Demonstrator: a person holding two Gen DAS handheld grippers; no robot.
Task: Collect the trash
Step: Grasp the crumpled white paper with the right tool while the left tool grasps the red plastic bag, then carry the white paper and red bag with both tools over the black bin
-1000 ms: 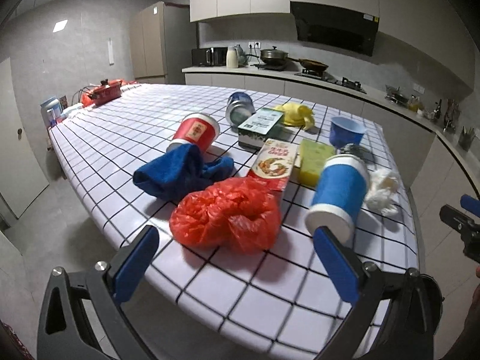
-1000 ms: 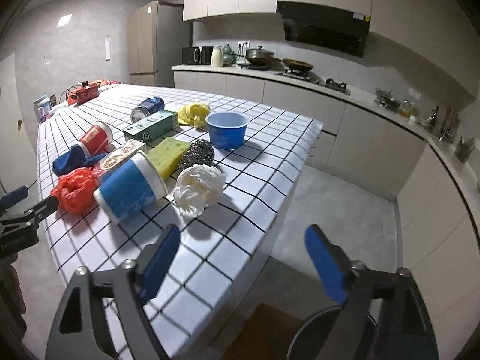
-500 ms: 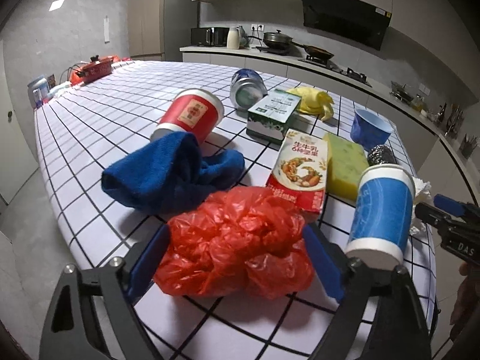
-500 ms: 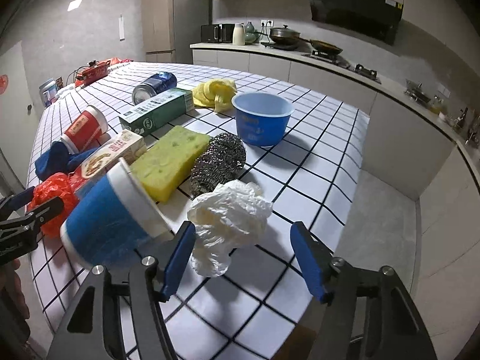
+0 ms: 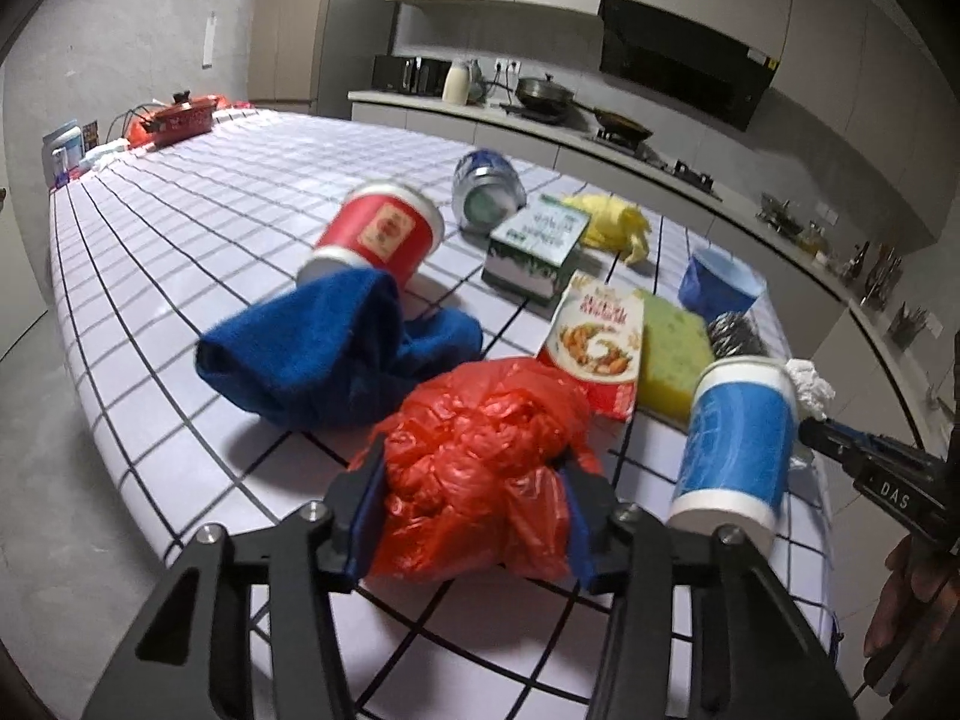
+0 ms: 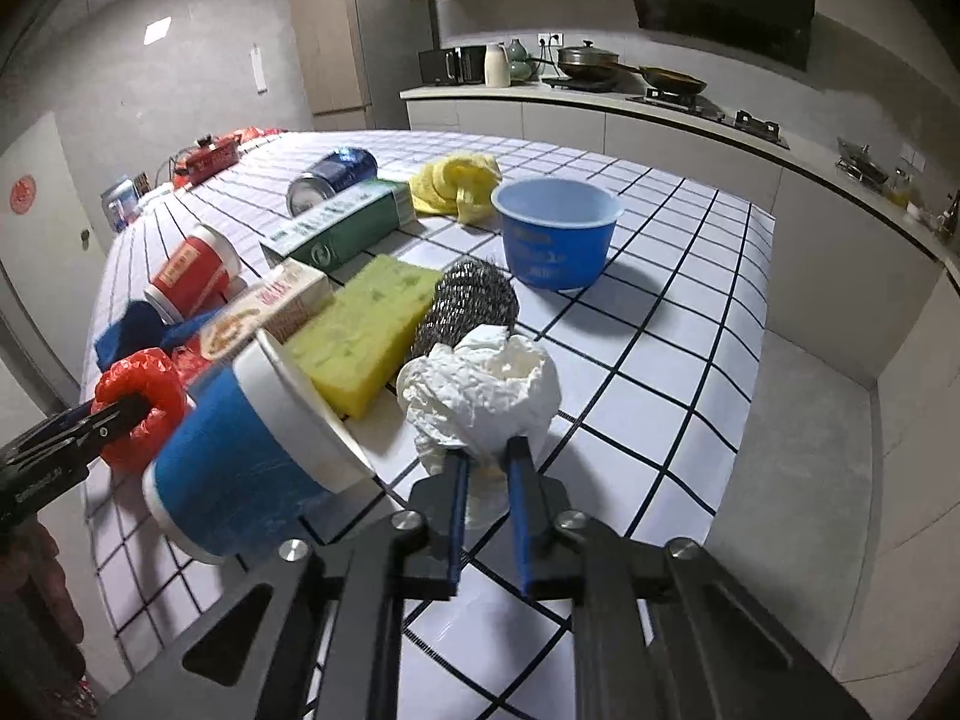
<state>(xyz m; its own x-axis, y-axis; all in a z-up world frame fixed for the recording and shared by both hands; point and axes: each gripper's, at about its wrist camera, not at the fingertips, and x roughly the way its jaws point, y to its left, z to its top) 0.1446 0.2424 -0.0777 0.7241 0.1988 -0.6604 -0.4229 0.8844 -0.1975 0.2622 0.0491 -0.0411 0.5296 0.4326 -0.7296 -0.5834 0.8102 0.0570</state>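
A crumpled red plastic bag (image 5: 480,420) lies near the front edge of the tiled table (image 5: 180,228). My left gripper (image 5: 471,468) is closing on it, and both blue pads press into its sides. A white crumpled wad (image 6: 480,384) sits beside a steel scourer (image 6: 468,306). My right gripper (image 6: 487,453) has its jaws closing tight on the wad's near end. Between the two grippers a blue paper cup (image 5: 738,432) lies on its side. The right wrist view also shows the left gripper (image 6: 120,411) on the red bag (image 6: 141,384).
Behind these lie a blue cloth (image 5: 324,348), a tipped red cup (image 5: 378,234), a snack packet (image 5: 594,336), a yellow-green sponge (image 5: 669,354), a green carton (image 6: 342,228), a can (image 6: 330,180), a yellow cloth (image 6: 456,180) and a blue bowl (image 6: 558,240). The table edge is close below both grippers.
Both grippers moved forward and down to the table and went from wide open to closed, the left around the red bag, the right onto the white wad.
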